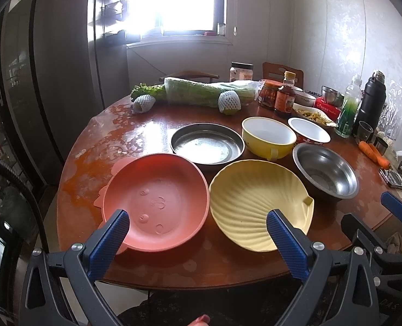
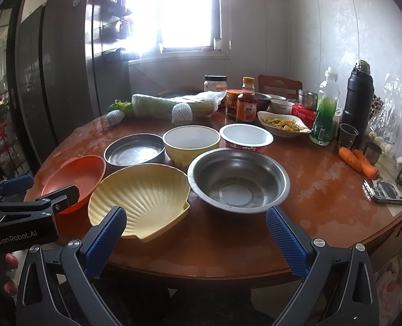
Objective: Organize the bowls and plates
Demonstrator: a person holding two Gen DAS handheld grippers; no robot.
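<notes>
On the round wooden table (image 1: 152, 260) lie a pink plate (image 1: 157, 201), a yellow shell-shaped plate (image 1: 255, 203), a flat steel pan (image 1: 207, 145), a yellow bowl (image 1: 268, 137), a white bowl with a red outside (image 1: 308, 130) and a steel bowl (image 1: 326, 172). My left gripper (image 1: 196, 218) is open and empty, held near the front rims of the pink and shell plates. My right gripper (image 2: 196, 217) is open and empty, in front of the shell plate (image 2: 141, 199) and the steel bowl (image 2: 239, 179). The pink plate (image 2: 75, 176) lies at its left.
At the back of the table lie wrapped greens (image 1: 201, 92), sauce jars (image 1: 277, 96), a dish of food (image 2: 282, 125), a green bottle (image 2: 324, 111), a black flask (image 2: 358, 100), carrots (image 2: 357, 160) and a small device (image 2: 385, 191). A fridge (image 1: 51, 81) stands at the left.
</notes>
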